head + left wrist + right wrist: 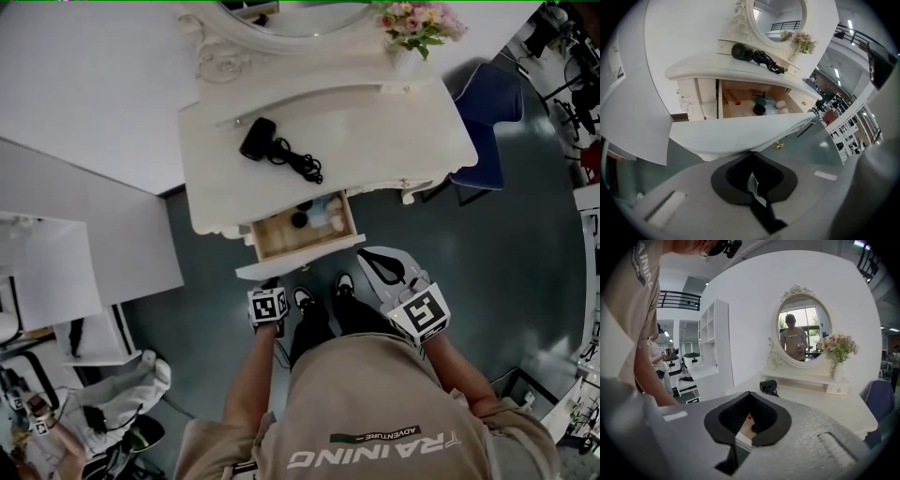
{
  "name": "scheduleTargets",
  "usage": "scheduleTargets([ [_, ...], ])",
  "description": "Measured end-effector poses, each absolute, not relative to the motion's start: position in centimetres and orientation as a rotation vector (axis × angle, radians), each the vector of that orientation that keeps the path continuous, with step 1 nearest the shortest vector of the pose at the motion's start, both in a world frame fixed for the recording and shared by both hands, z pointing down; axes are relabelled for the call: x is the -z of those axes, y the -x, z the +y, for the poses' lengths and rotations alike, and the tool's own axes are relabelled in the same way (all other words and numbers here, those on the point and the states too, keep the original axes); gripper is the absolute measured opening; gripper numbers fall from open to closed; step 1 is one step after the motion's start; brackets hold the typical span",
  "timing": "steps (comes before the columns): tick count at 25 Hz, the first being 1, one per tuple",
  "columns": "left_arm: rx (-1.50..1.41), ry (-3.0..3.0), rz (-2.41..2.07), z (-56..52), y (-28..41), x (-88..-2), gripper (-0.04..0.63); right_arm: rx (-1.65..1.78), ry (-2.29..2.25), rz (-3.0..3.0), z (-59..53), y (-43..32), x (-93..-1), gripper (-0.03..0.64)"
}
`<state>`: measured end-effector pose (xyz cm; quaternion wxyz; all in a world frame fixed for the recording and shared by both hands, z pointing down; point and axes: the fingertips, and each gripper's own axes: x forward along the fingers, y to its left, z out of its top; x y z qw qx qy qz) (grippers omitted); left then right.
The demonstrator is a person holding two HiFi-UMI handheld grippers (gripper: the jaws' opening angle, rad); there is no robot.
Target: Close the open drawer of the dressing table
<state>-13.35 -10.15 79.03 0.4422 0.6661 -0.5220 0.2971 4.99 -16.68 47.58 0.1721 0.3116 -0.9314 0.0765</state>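
The white dressing table [375,131] stands ahead of me with its drawer [305,230] pulled out. The wooden drawer box holds a few small dark and pale items [761,105]. Its white front panel [298,260] carries a small brass handle [778,146]. My left gripper [272,283] is shut, and its tips [751,153] sit right at the lower edge of the drawer front [736,131]. I cannot tell whether they touch it. My right gripper [366,253] is shut too and empty, held near the drawer's right corner. In the right gripper view, the right gripper [749,393] points over the tabletop towards the mirror [804,329].
A black hair dryer [265,141] with its coiled cord lies on the tabletop. A vase of flowers [417,23] stands at the back right. A blue chair [487,112] is to the table's right. White shelving [84,281] is at the left. My feet [323,291] stand below the drawer.
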Motion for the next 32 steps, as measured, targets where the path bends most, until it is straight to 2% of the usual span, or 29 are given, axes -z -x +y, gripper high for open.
scheduleTargets([
  [32,-0.686,-1.623,-1.356,-20.4,16.7,-78.3,0.018,-0.201,-0.873,-2.628,-22.7,-2.8,-48.9,0.002],
])
